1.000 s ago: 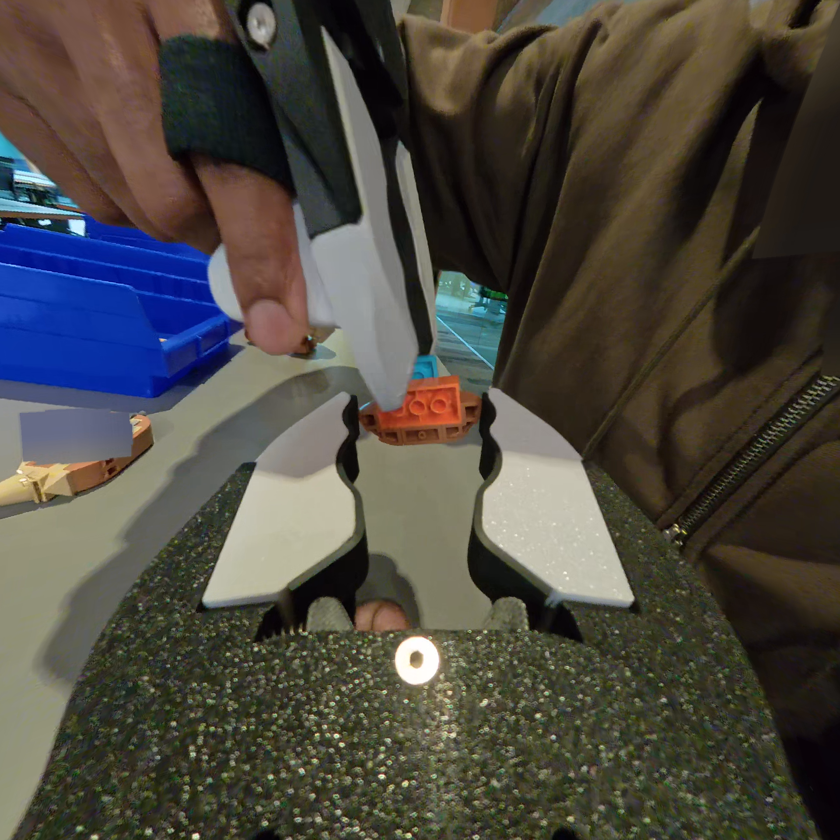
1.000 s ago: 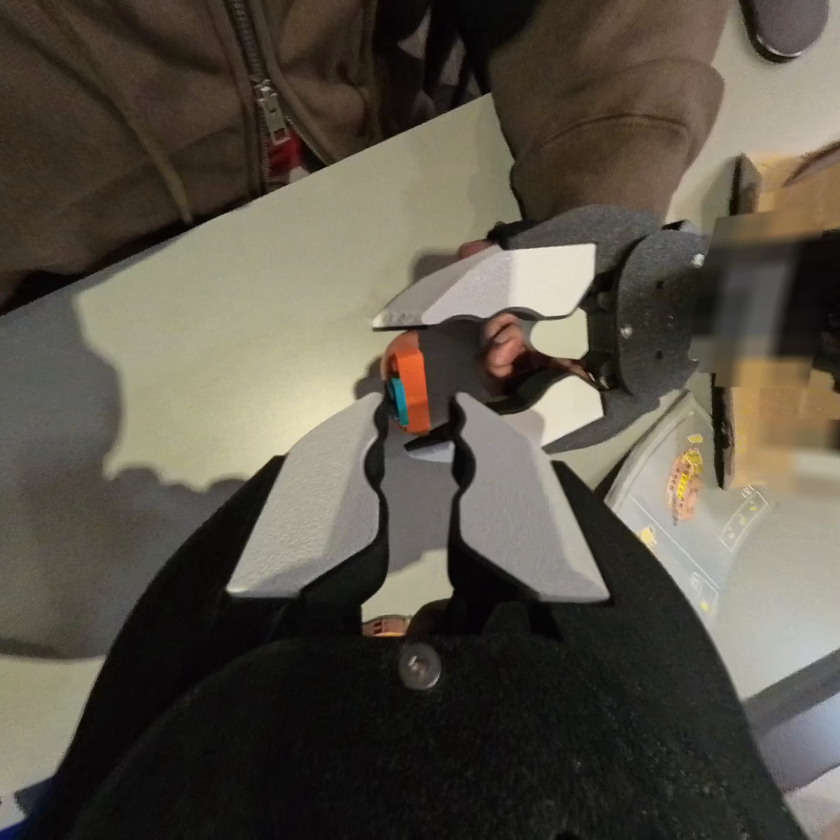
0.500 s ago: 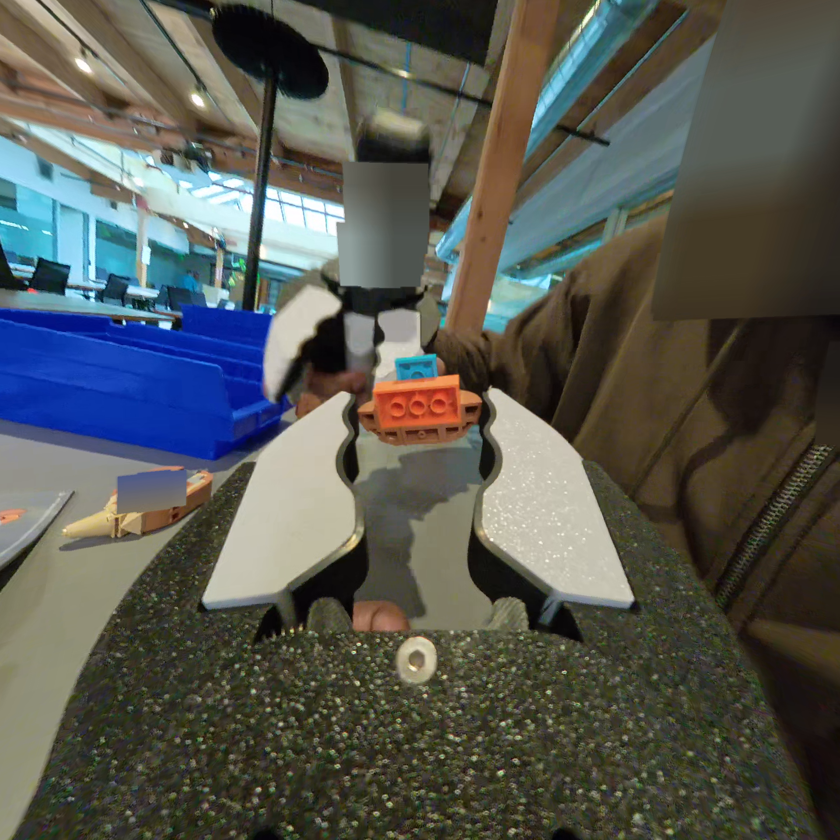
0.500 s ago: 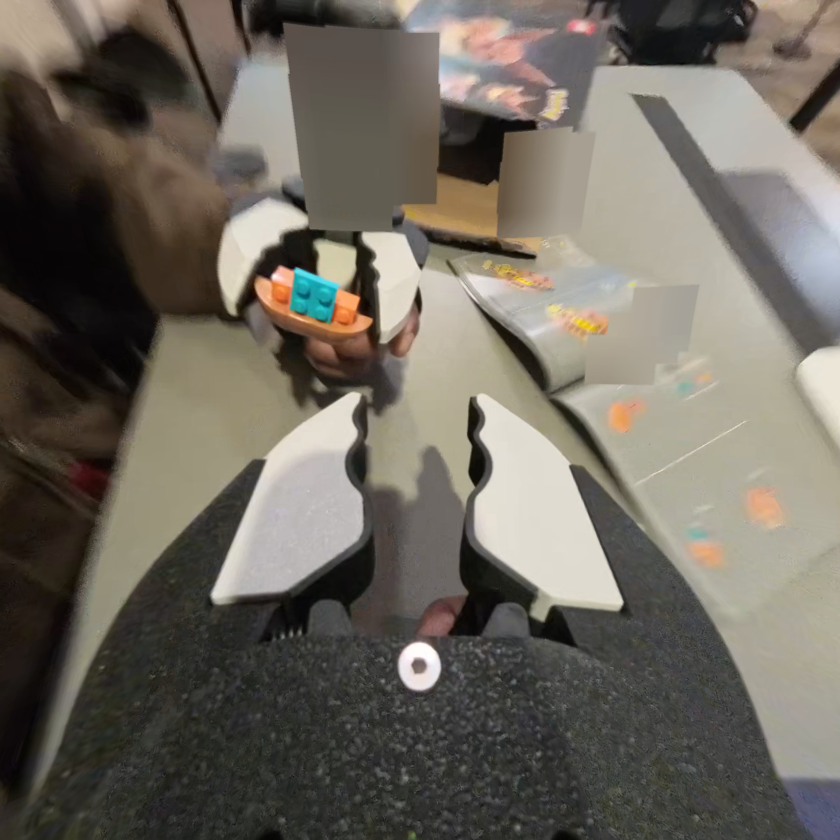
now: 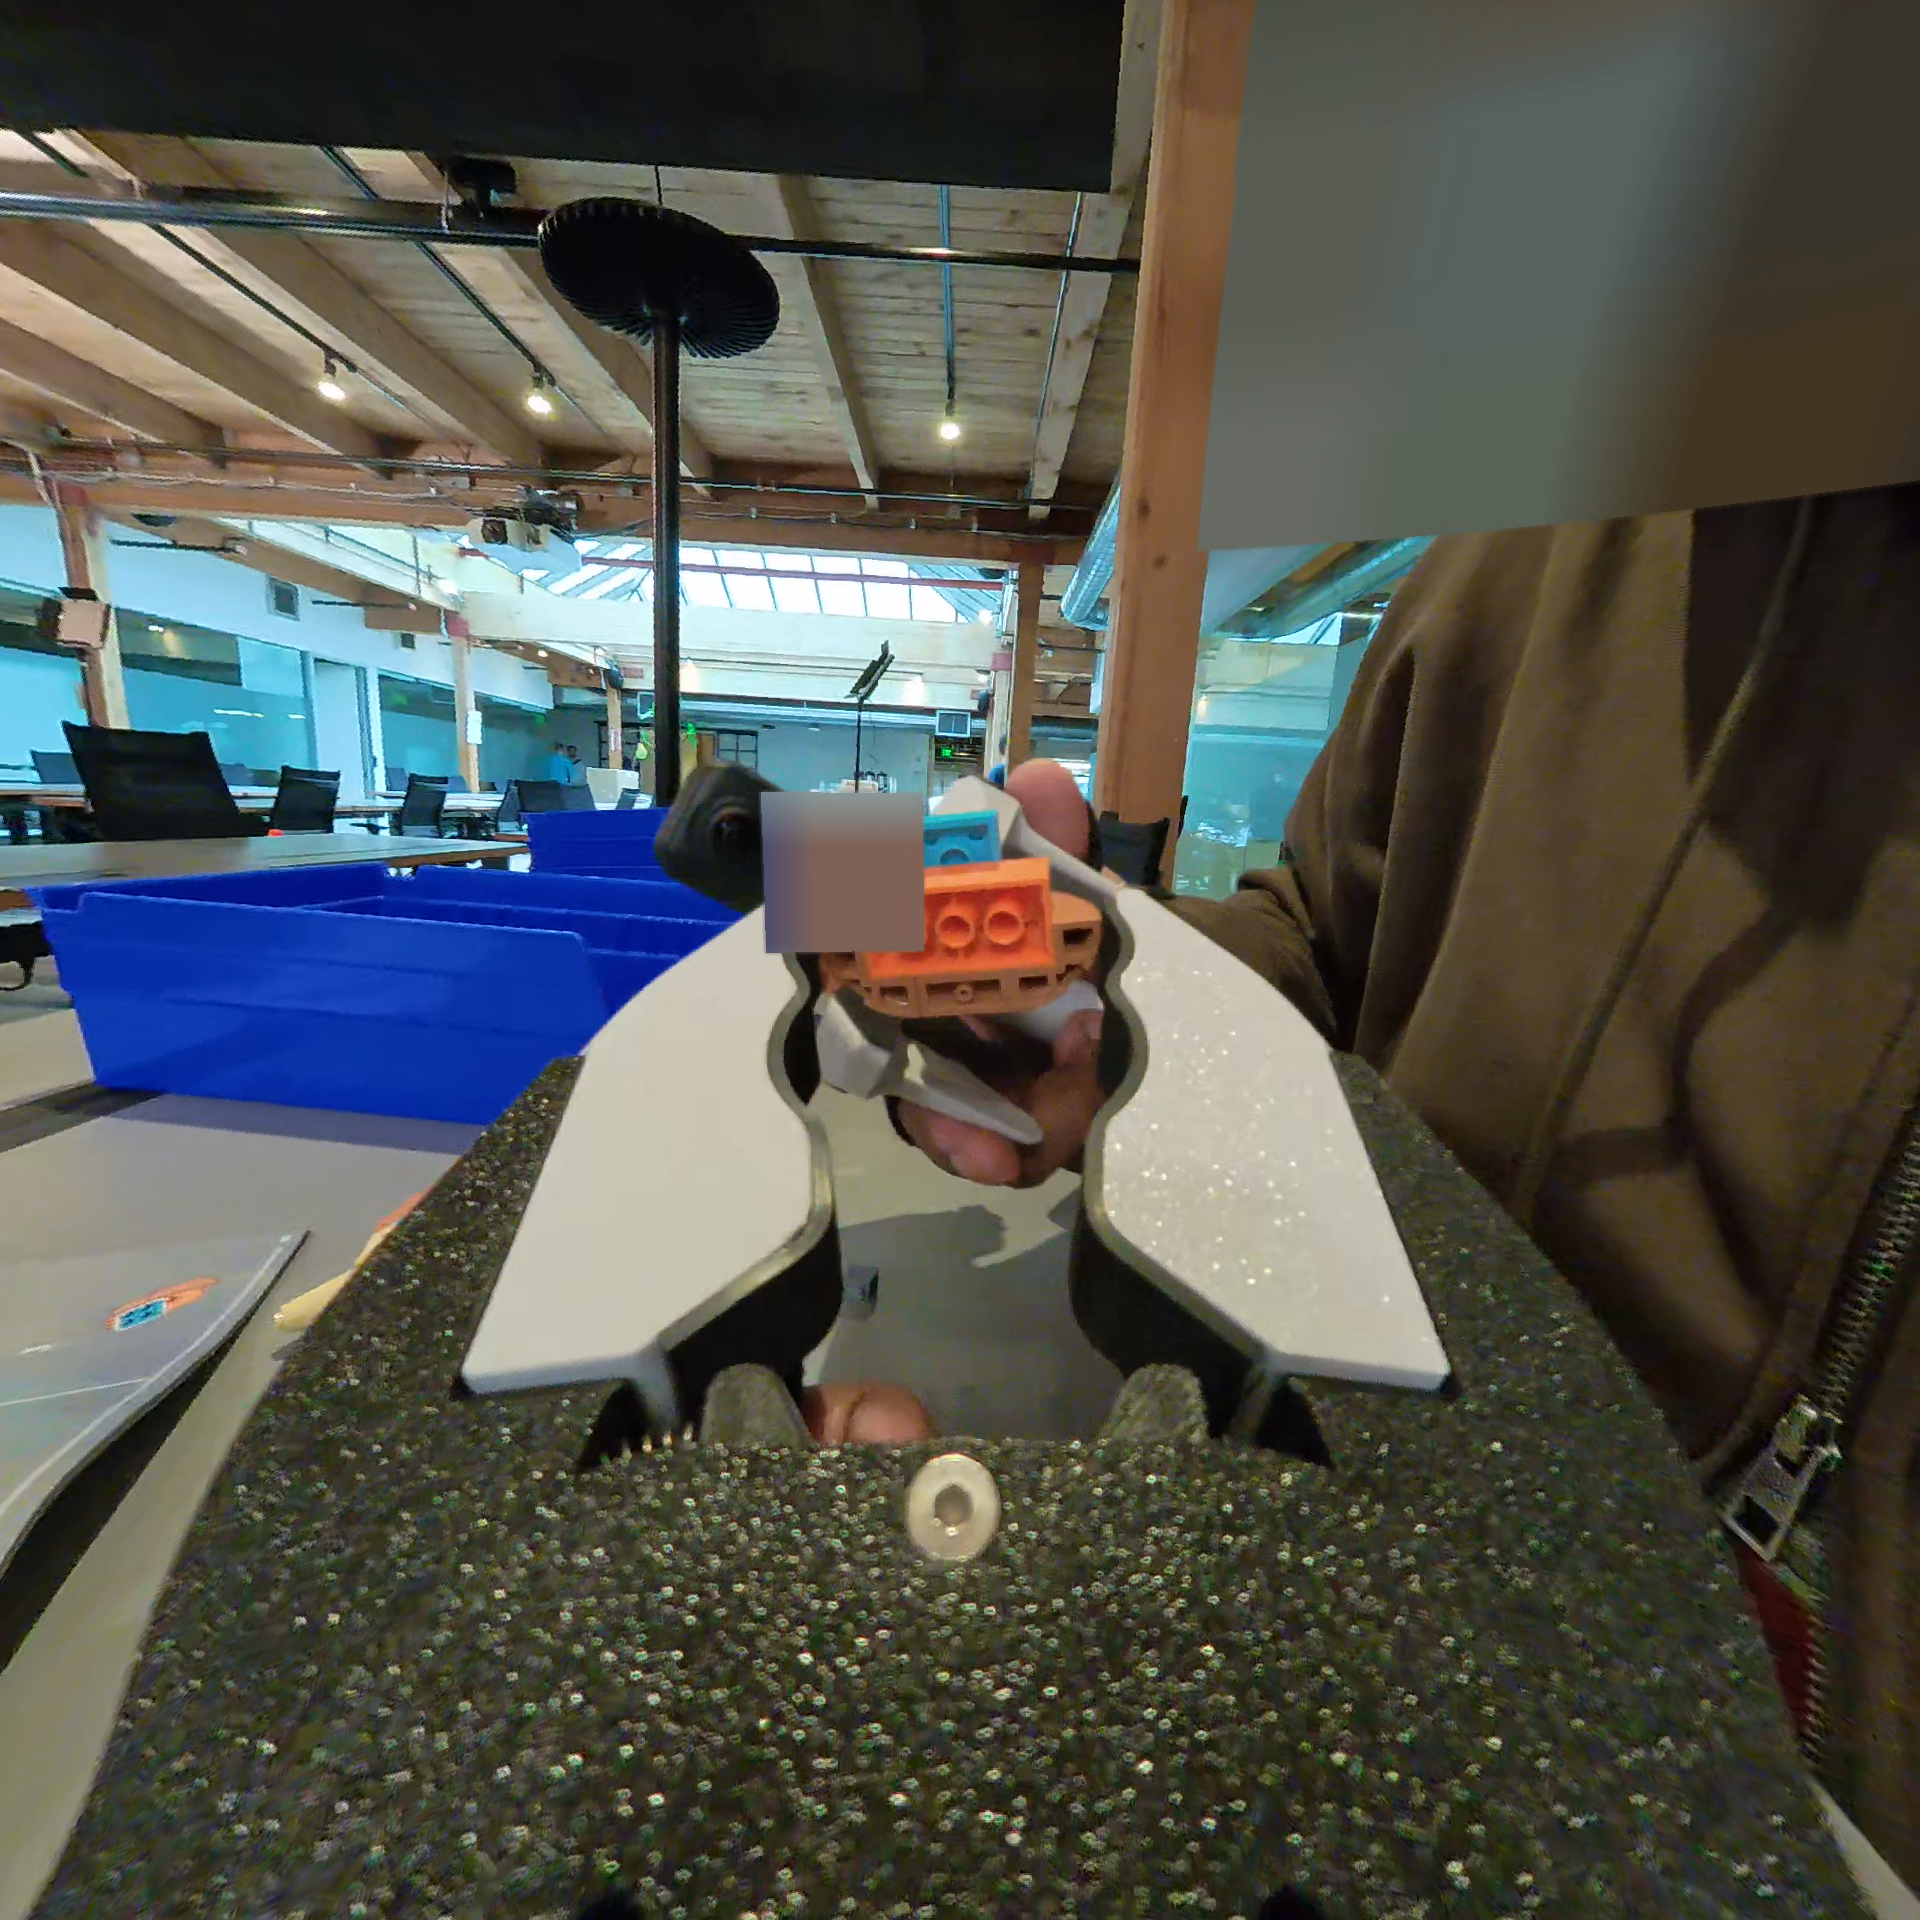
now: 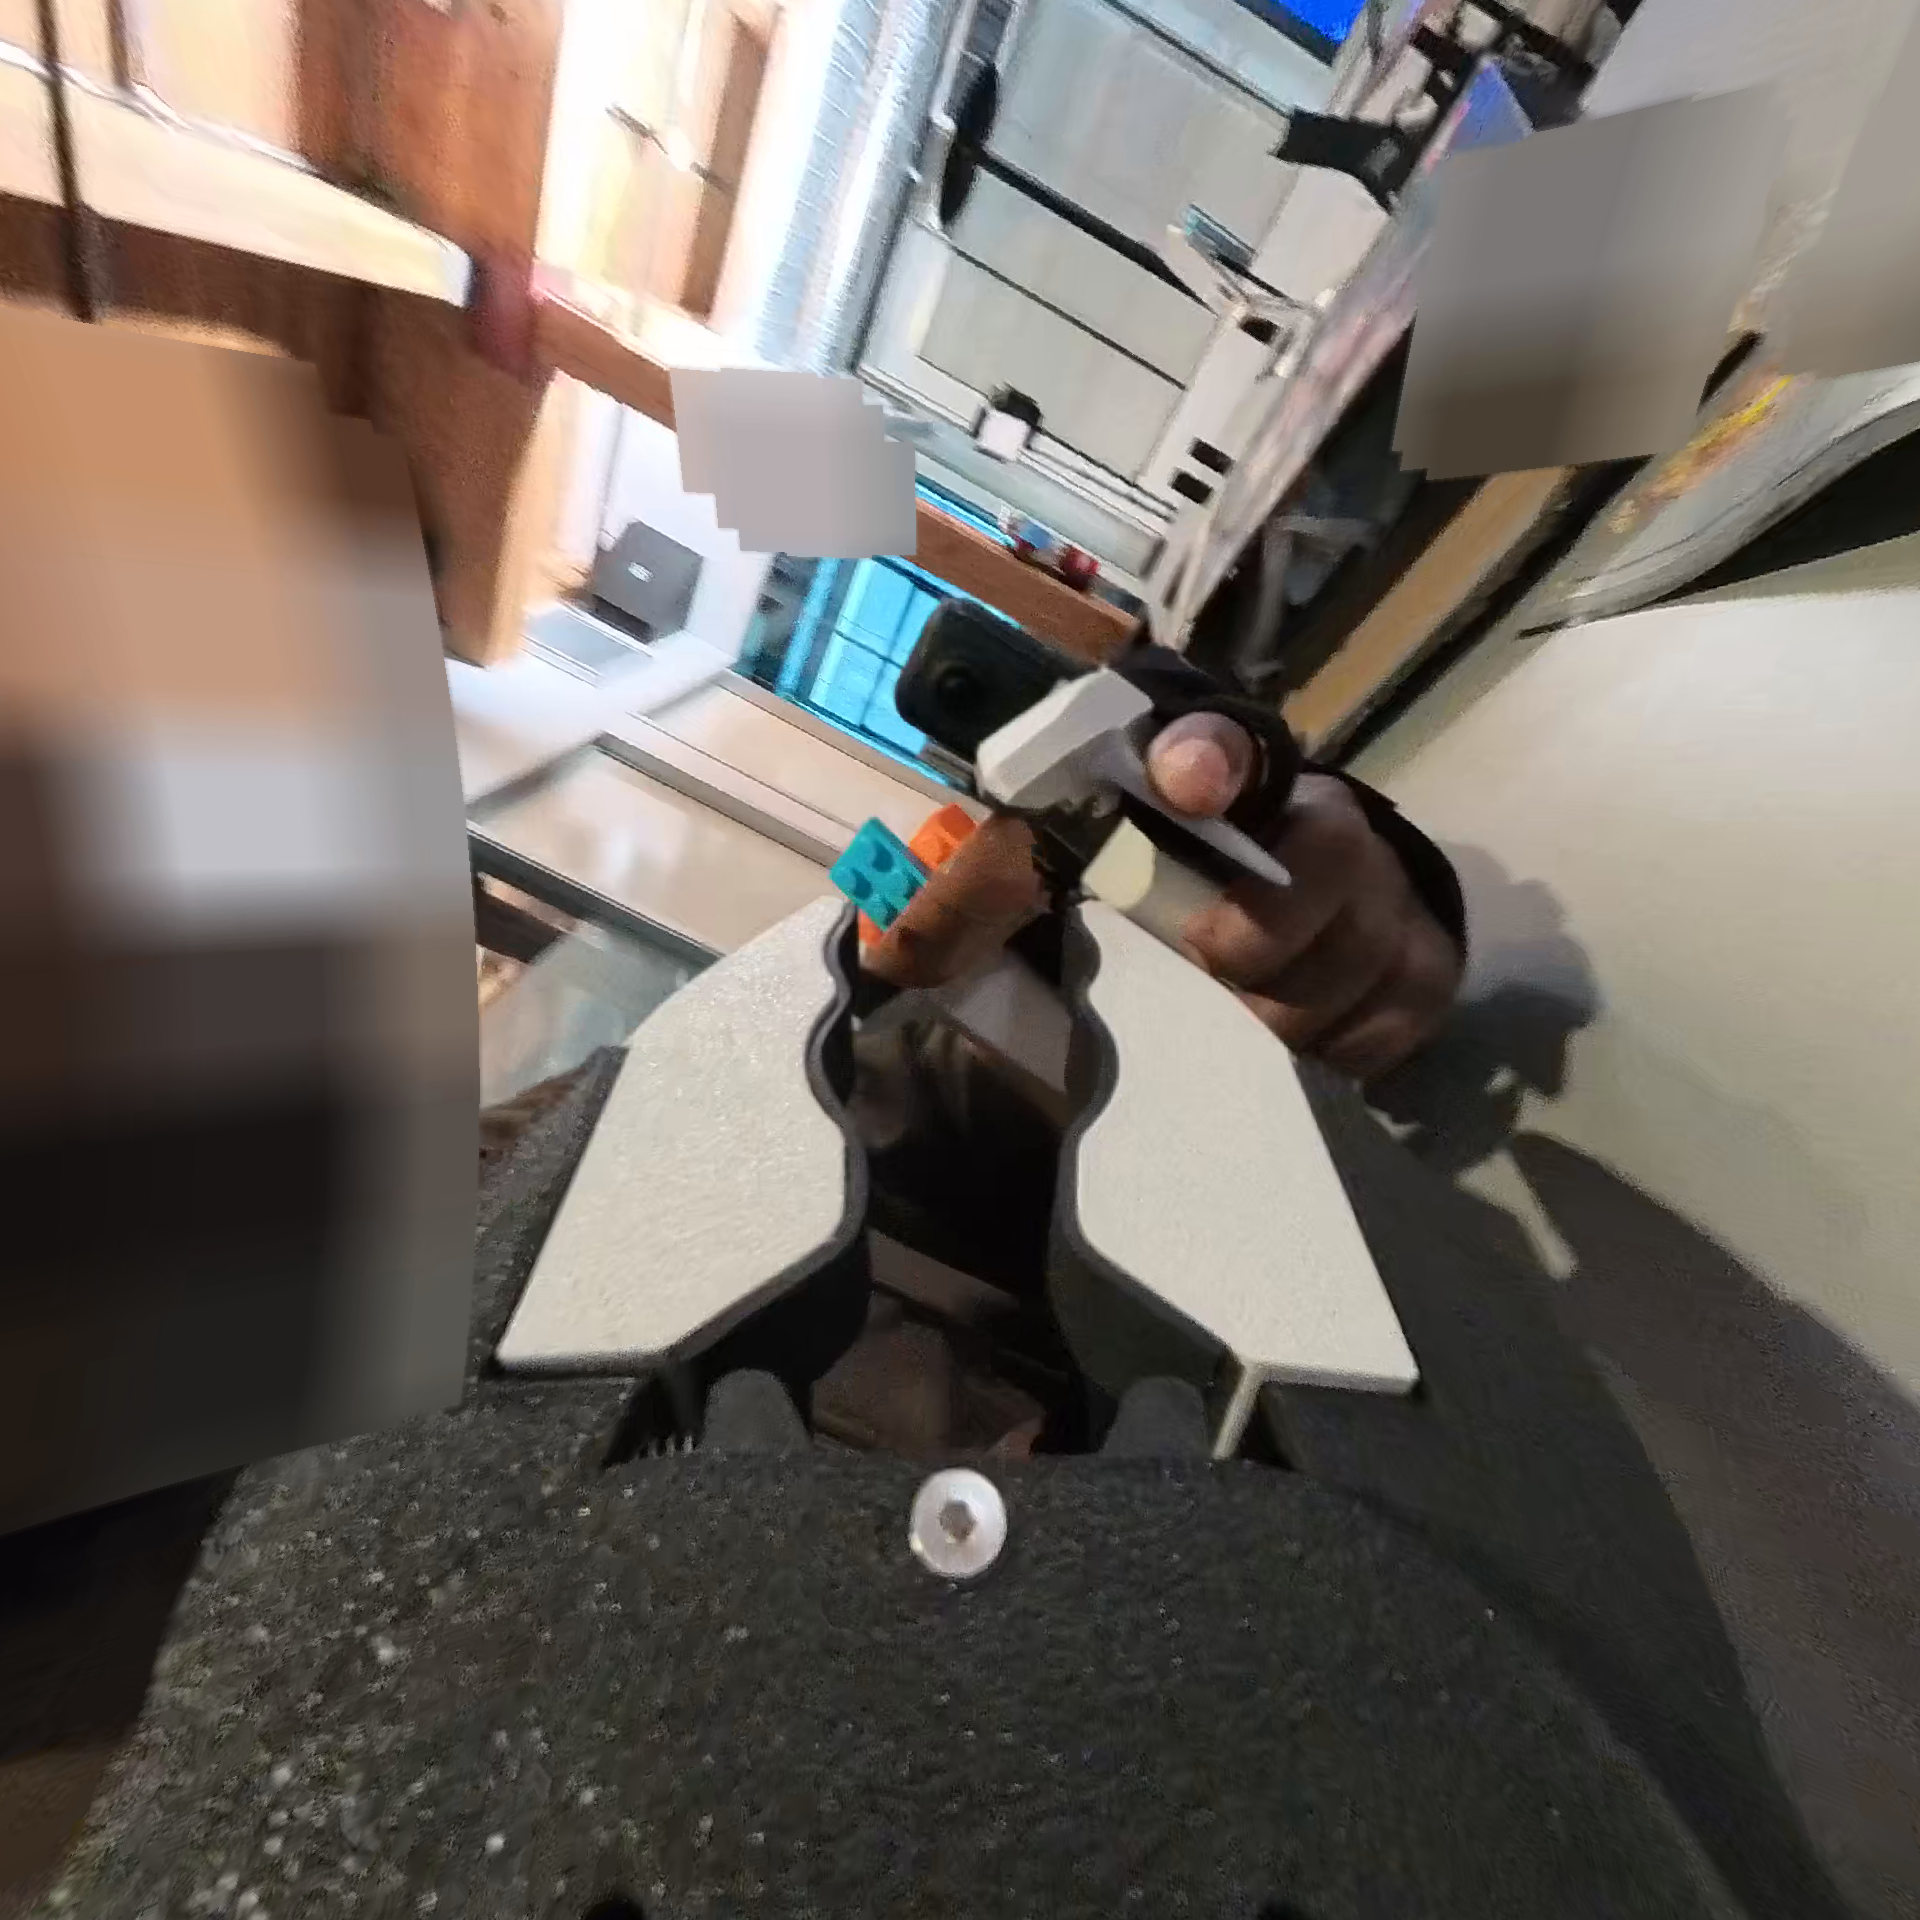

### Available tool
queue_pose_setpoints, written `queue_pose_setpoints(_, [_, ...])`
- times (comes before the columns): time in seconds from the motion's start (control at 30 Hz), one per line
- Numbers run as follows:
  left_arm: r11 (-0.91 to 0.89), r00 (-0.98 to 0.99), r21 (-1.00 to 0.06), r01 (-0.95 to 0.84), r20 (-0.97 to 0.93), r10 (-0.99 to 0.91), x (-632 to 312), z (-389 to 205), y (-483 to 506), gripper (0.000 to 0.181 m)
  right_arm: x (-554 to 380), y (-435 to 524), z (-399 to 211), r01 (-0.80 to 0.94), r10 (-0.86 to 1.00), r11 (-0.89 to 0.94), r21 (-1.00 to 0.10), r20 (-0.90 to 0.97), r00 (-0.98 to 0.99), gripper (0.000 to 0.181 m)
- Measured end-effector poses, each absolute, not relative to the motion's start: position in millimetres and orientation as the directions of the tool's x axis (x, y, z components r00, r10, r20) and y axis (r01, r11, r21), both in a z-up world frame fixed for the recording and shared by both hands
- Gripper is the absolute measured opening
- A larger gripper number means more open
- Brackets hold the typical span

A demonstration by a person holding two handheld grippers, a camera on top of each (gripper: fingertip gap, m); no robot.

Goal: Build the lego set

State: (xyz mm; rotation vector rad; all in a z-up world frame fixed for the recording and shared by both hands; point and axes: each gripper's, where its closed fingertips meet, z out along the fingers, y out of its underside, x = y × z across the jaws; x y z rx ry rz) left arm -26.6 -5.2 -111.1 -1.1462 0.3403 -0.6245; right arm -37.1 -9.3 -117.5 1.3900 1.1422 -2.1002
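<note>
My left gripper (image 5: 956, 951) is shut on a small lego assembly (image 5: 977, 935): an orange brick on a brown-orange curved base, with a blue brick (image 5: 961, 836) on top. I hold it up above the table. In the right wrist view, my right gripper (image 6: 961, 920) has its jaws apart, with the assembly (image 6: 940, 904) at its tips and the blue brick (image 6: 878, 871) just past the left tip. In the left wrist view, the right gripper's fingers (image 5: 935, 1086) show above and below the assembly. I cannot tell whether they touch it.
Blue bins (image 5: 312, 966) stand on the grey table (image 5: 208, 1174) at the left. An instruction booklet (image 5: 104, 1340) lies at the near left, a small dark piece (image 5: 862, 1283) under the grippers. A person's brown jacket (image 5: 1610, 1039) fills the right side. The tips of both grippers are at nearly the same place.
The right gripper pulled back from the assembly, then swung in again, and its tips now sit around it. The left gripper kept its hold and tilted up from the table.
</note>
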Motion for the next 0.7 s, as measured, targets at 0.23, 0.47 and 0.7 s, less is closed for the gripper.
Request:
queue_pose_setpoints(0.23, [0.291, 0.812, -0.934, 0.209, 0.0, -0.583, -23.4, -114.3, -2.2, 0.051, -35.5, -8.5, -119.9, 0.675, 0.128, -0.612, -0.412, -0.894, -0.43, 0.026])
queue_pose_setpoints(0.47, [0.299, 0.819, -0.94, 0.166, -0.038, -0.572, -19.6, -117.3, -0.7, 0.052, -32.9, -8.0, -122.2, 0.679, 0.076, -0.64, -0.361, -0.908, -0.411, 0.023])
queue_pose_setpoints(0.7, [0.314, 0.815, -0.937, 0.153, -0.06, -0.576, -16.2, -116.5, -2.2, 0.052, -29.6, -9.9, -122.2, 0.688, -0.013, -0.66, -0.302, -0.911, -0.412, 0.023])
